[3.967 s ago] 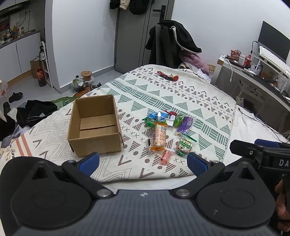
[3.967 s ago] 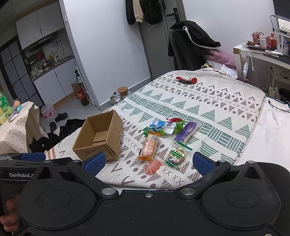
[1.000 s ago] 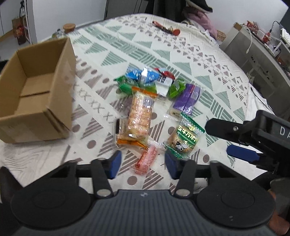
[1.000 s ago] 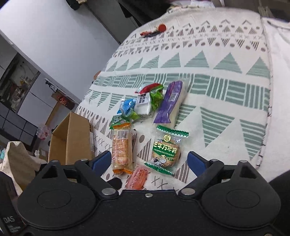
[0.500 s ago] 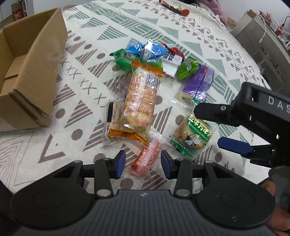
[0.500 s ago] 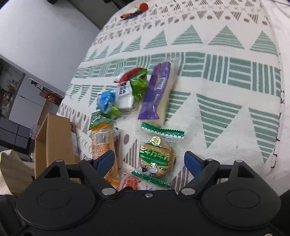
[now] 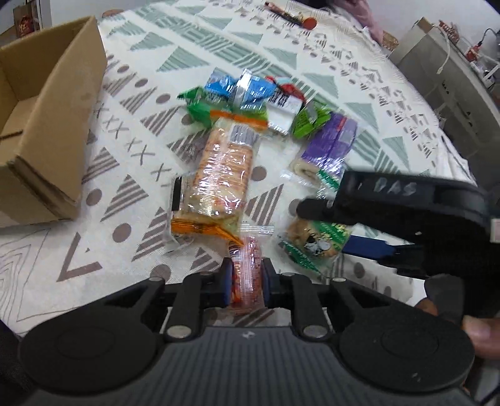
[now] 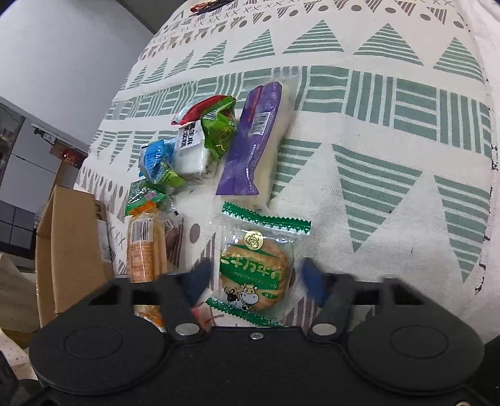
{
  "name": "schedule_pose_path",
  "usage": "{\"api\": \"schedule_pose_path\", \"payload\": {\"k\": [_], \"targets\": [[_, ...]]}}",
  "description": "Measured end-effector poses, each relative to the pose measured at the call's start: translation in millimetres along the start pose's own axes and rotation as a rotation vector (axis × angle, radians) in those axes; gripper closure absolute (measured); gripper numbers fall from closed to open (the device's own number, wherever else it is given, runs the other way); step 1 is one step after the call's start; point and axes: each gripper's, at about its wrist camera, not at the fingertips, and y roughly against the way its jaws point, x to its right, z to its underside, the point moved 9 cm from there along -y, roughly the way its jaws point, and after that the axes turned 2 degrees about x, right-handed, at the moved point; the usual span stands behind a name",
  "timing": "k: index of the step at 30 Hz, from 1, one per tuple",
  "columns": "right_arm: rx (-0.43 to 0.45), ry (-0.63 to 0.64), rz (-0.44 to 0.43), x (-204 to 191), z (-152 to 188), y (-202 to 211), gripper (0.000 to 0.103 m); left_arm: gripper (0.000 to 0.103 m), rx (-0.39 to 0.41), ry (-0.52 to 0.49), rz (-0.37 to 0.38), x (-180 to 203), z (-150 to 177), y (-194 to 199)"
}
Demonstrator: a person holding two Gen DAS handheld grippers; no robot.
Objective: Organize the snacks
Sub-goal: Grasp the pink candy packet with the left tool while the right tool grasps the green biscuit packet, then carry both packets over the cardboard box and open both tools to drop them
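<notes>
Several wrapped snacks lie on a patterned bedspread (image 7: 312, 59). My left gripper (image 7: 246, 282) is shut on a small pink-orange snack stick (image 7: 247, 268) lying on the cloth. Just beyond it lies a long orange cracker pack (image 7: 223, 178). My right gripper (image 8: 253, 276) stands open with its blue pads either side of a round green-wrapped biscuit (image 8: 254, 265), apart from its wrapper; in the left wrist view this gripper (image 7: 337, 231) hovers over that biscuit (image 7: 315, 240). A purple cake roll (image 8: 256, 146) lies farther off. An open cardboard box (image 7: 37, 137) stands at the left.
Blue, green and red small packets (image 7: 240, 90) bunch together beyond the cracker pack. Red items (image 7: 290, 17) lie at the far end of the bed. A desk (image 7: 453, 71) stands off the bed's right side. A hand (image 7: 475, 328) holds the right gripper.
My left gripper has moved forward and shut on the pink-orange snack stick. My right gripper has come down over the green biscuit and its fingers have narrowed around it.
</notes>
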Motion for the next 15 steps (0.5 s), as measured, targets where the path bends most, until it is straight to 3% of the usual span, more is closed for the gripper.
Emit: {"api": "schedule_pose_path", "payload": {"k": [4,15], "targets": [[0.018,-0.032,-0.026,1,0,8,0.057,0.085,0.036,0.013,0.004,-2,-3,16],[0.135,0.031,-0.144,-19,0,48,0.057,0.086,0.147,0.023,0.003,-13,-12,66]]}}
